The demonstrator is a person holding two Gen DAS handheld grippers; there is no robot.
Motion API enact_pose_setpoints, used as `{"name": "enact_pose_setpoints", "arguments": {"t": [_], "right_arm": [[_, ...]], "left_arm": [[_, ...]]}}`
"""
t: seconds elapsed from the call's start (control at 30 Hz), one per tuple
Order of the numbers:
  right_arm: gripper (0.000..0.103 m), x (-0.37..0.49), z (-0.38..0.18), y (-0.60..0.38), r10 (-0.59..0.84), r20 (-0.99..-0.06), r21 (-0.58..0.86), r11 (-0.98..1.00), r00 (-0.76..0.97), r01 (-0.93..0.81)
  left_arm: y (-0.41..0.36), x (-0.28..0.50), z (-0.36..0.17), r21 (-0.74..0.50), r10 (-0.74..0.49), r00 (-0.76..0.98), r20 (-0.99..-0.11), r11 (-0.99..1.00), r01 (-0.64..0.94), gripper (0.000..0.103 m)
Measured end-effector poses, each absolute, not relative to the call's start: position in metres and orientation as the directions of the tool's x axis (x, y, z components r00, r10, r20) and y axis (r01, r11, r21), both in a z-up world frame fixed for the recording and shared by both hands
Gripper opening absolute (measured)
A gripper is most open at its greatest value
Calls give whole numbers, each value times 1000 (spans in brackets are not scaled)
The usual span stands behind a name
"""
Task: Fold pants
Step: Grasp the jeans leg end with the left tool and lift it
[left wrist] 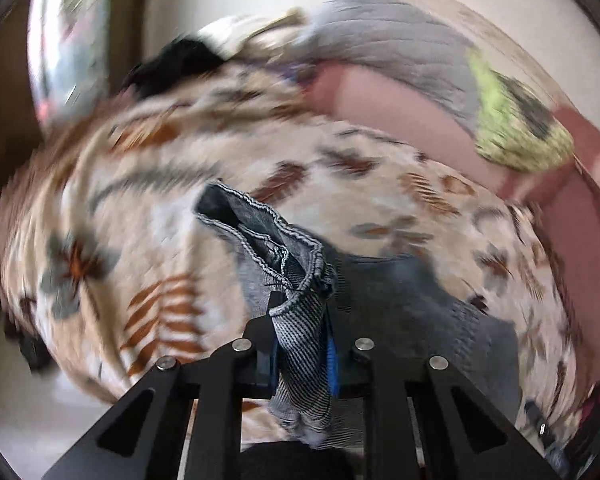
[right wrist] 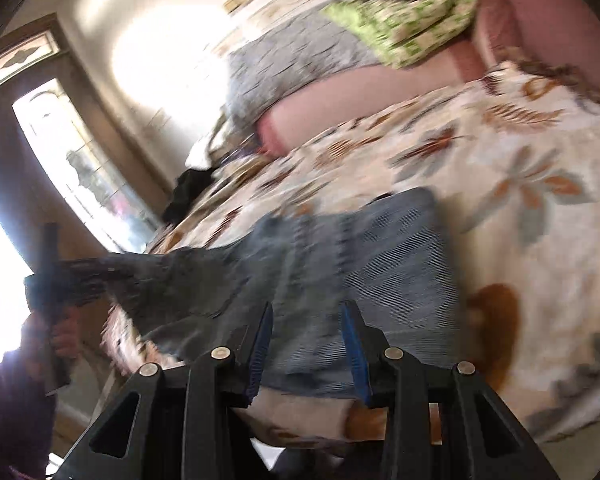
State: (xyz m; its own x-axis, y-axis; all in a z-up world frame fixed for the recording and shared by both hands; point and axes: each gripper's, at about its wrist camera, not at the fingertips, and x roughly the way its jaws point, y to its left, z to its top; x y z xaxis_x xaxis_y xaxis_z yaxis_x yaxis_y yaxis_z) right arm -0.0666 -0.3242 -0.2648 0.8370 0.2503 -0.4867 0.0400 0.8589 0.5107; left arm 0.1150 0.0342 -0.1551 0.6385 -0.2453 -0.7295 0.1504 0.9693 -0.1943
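We see pants [right wrist: 340, 256], grey-blue denim, spread on floral bedspread [right wrist: 520, 152]. One end bunched and lifted off bed, clenched in left gripper [left wrist: 302, 344]; hem folds stick out past pads. Right gripper [right wrist: 306, 344] hangs over pants, pads apart, nothing between them. Left hand [right wrist: 56, 332] visible at frame edge. Grey blanket [right wrist: 296, 60], green cloth [right wrist: 412, 20] behind. Heavy blur.

Ribbed denim pants [left wrist: 296, 332], matt printed cotton bedspread [left wrist: 380, 184], ridged blue rubber fingers [right wrist: 354, 340].
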Motion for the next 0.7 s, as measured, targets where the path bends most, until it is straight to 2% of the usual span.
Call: {"name": "enact_pose_setpoints", "arguments": {"t": [0.2,0.4,0.57,0.63,0.7], "right_arm": [[39,-86,-268,-372,150,-475,531,835,867,146],[39,-103,-271,-410,77,-458,554,804,886,216],[39,-111,-277,-429,47,-473,561,786,880,260],[39,-112,-279,-433,45,-482,561,783,875,269],[39,-109,-278,-434,45,-486,556,787,873,269]], "left_arm": [[-57,79,-118,-84,-337,641,-690,916,391,18],[-155,50,-131,-66,-434,530,-728,815,576,20],[-214,35,-195,-153,-450,296,-842,727,670,25],[-216,27,-202,-208,-485,217,-847,679,704,25],[-200,30,-190,-239,-531,216,-819,659,713,25]]}}
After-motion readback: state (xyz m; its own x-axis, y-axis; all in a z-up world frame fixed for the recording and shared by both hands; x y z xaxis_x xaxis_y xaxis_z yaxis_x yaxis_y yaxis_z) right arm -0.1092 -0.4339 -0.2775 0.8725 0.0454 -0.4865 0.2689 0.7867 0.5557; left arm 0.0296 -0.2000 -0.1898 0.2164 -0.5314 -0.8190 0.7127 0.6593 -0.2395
